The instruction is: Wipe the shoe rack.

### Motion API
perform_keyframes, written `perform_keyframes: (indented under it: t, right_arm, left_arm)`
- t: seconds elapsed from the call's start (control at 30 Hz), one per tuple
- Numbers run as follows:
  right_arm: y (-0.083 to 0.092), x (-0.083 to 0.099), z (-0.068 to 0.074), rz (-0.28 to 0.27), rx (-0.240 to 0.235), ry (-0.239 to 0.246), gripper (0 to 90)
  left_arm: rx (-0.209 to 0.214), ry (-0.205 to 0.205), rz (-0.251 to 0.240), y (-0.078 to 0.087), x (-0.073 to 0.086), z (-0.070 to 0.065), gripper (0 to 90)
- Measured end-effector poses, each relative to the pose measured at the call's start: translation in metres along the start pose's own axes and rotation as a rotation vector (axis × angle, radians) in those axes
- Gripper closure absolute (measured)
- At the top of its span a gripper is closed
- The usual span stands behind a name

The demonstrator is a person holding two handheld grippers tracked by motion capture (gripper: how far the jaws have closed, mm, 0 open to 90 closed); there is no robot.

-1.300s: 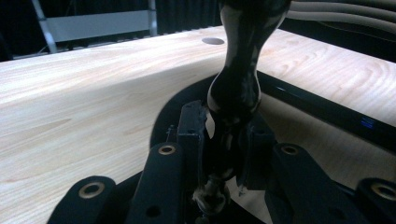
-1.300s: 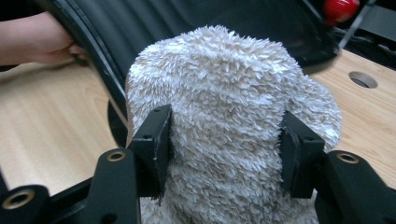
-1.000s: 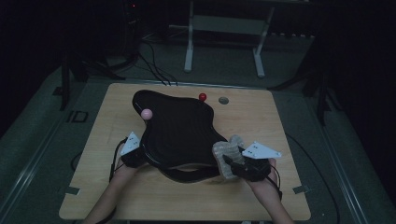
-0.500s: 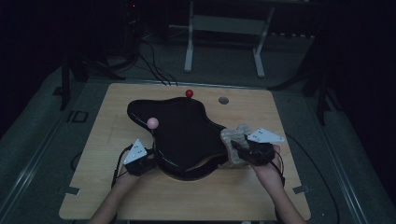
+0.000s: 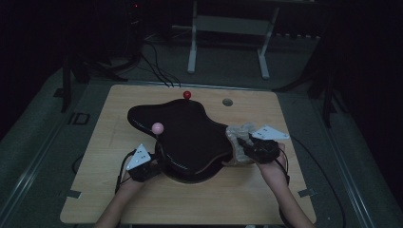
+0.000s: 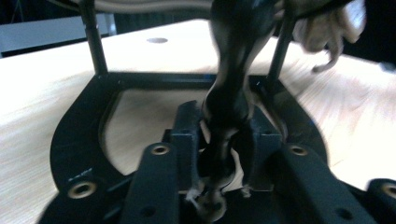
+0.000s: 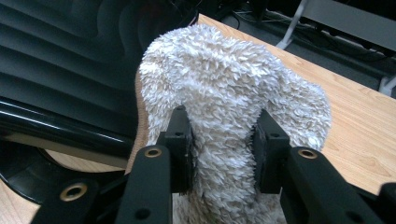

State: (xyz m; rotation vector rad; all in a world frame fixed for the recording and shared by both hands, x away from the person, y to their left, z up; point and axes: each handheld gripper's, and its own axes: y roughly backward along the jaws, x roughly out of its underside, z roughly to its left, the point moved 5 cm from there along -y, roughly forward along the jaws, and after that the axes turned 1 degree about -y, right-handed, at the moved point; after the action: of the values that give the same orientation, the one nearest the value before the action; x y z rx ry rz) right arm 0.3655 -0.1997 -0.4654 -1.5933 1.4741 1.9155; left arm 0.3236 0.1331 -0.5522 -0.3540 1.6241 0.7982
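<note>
From the high view I saw the black tray on the table. In the left gripper view my fingers clamped its rim, having just eased slightly. In the right gripper view my fingers, just closing, squeezed the fluffy cloth between them beside the tray.

No legible text, label or number anywhere.

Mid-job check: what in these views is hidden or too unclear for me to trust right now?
- Left gripper jaw tips, high view: tucked under the black tray edge.
- Dark thing in its jaws, left gripper view: blurred; what it is cannot be told.
- Fluffy cloth, right gripper view: its lower end is cut off by the bottom edge; it hides the table behind.
- Red ball and pink ball, high view: stems too dim to trace.
</note>
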Motion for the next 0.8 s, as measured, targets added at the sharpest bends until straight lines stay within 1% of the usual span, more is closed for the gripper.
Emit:
perform_keyframes:
  t: [0.03, 0.1, 0.13, 0.17, 0.2, 0.23, 0.27, 0.33, 0.37, 0.43, 0.47, 0.5, 0.53, 0.6, 0.63, 0.67, 0.7, 0.73, 0.77, 0.8]
  right_arm:
    - [0.0, 0.0, 0.0, -0.001, 0.0, -0.001, 65.9]
    - [0.002, 0.0, 0.0, 0.0, -0.001, -0.002, 66.5]
    - [0.003, 0.001, 0.0, -0.002, -0.001, -0.007, 66.8]
    - [0.005, 0.001, 0.0, -0.005, -0.001, -0.007, 67.0]
    - [0.007, 0.001, 0.0, -0.011, -0.002, -0.011, 67.2]
    - [0.009, 0.002, -0.001, -0.014, -0.001, -0.011, 67.3]
    - [0.011, 0.002, -0.001, -0.018, -0.002, -0.012, 67.3]
    - [0.017, 0.002, 0.0, -0.026, -0.001, -0.009, 67.3]
    - [0.02, 0.002, 0.0, -0.032, -0.005, -0.011, 67.2]
    - [0.028, 0.001, 0.002, -0.045, -0.016, -0.01, 67.3]
    - [0.033, 0.0, 0.004, -0.055, -0.023, -0.007, 67.3]
    - [0.033, 0.0, 0.004, -0.055, -0.023, -0.007, 67.3]
    - [0.036, 0.0, 0.005, -0.062, -0.025, -0.005, 67.3]
    - [0.043, -0.001, 0.007, -0.08, -0.031, -0.006, 67.2]
    - [0.045, -0.001, 0.008, -0.082, -0.036, -0.005, 67.2]
    - [0.046, 0.0, 0.009, -0.084, -0.035, -0.003, 67.2]
    - [0.045, 0.001, 0.009, -0.083, -0.034, -0.001, 67.2]
    - [0.044, 0.002, 0.01, -0.081, -0.04, -0.006, 67.2]
    - [0.044, 0.002, 0.01, -0.081, -0.04, -0.006, 67.2]
    - [0.038, 0.008, 0.013, -0.071, -0.055, -0.013, 67.2]
  left_arm:
    - [-0.003, 0.003, -0.012, 0.003, -0.004, 0.0, 64.4]
    - [-0.005, 0.006, -0.038, 0.01, -0.013, -0.001, 59.4]
    - [-0.015, 0.002, -0.05, 0.014, -0.018, -0.001, 58.9]
    - [-0.011, 0.011, -0.065, 0.017, -0.023, -0.001, 58.2]
    - [-0.014, 0.002, -0.077, 0.021, -0.029, -0.002, 55.9]
    - [-0.023, -0.005, -0.091, 0.024, -0.035, -0.002, 55.6]
    - [-0.028, -0.004, -0.096, 0.027, -0.04, -0.003, 54.8]
    - [-0.03, 0.004, -0.126, 0.032, -0.052, -0.004, 54.0]
    - [-0.037, 0.003, -0.132, 0.034, -0.057, -0.005, 54.1]
    - [-0.043, -0.009, -0.15, 0.036, -0.067, -0.007, 54.0]
    - [-0.043, -0.006, -0.154, 0.037, -0.07, -0.008, 54.2]
    - [-0.043, -0.006, -0.154, 0.037, -0.07, -0.008, 54.2]
    - [-0.043, -0.007, -0.169, 0.037, -0.075, -0.01, 54.2]
    - [-0.051, -0.013, -0.184, 0.038, -0.08, -0.013, 57.0]
    - [-0.069, -0.019, -0.184, 0.038, -0.082, -0.013, 57.5]
    - [-0.084, -0.02, -0.178, 0.037, -0.082, -0.012, 60.7]
    - [-0.092, -0.014, -0.182, 0.037, -0.082, -0.011, 64.4]
    - [-0.098, -0.001, -0.187, 0.037, -0.081, -0.01, 69.0]
    - [-0.098, -0.001, -0.187, 0.037, -0.081, -0.01, 73.4]
    - [-0.091, 0.002, -0.184, 0.037, -0.081, -0.01, 73.9]
